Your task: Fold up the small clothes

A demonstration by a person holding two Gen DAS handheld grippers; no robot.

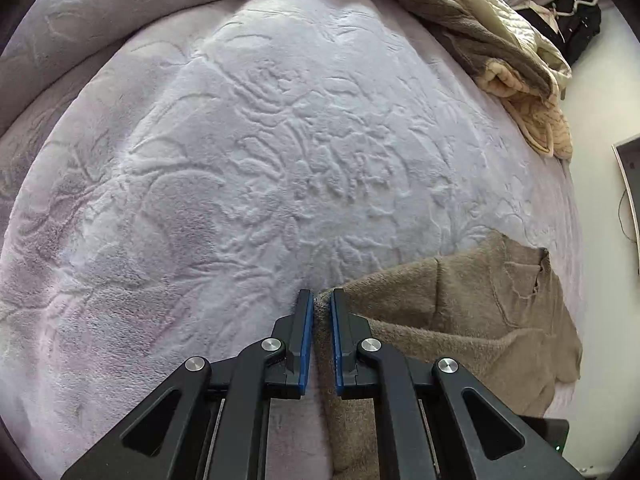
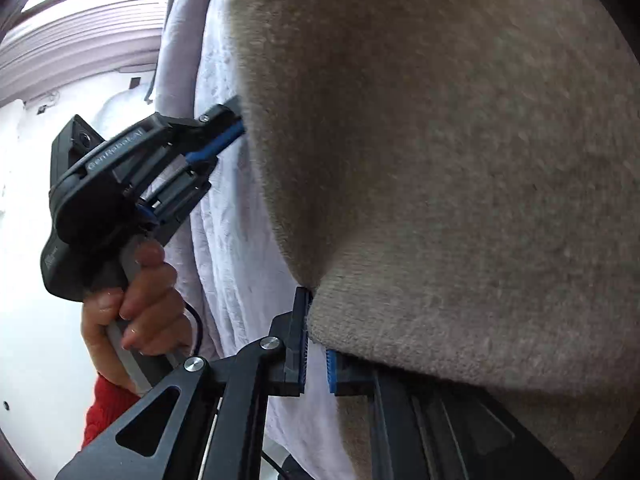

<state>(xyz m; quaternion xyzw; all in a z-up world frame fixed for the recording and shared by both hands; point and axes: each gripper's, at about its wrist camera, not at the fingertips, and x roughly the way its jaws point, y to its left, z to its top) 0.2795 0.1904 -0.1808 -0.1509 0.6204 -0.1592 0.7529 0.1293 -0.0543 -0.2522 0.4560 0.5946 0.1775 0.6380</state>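
Note:
A small tan fleece garment lies on the pale lilac embossed blanket at the lower right of the left wrist view. My left gripper is shut on the garment's near corner, with fabric pinched between the blue pads. In the right wrist view the same garment fills most of the frame and drapes over the right finger. My right gripper is shut on its edge. The left gripper also shows there, clamped on the garment's far edge, held by a hand.
A rumpled beige quilt lies at the bed's far right corner. Dark clothing hangs beyond it by the wall. A rolled blanket edge runs along the far side. A window shows in the right wrist view.

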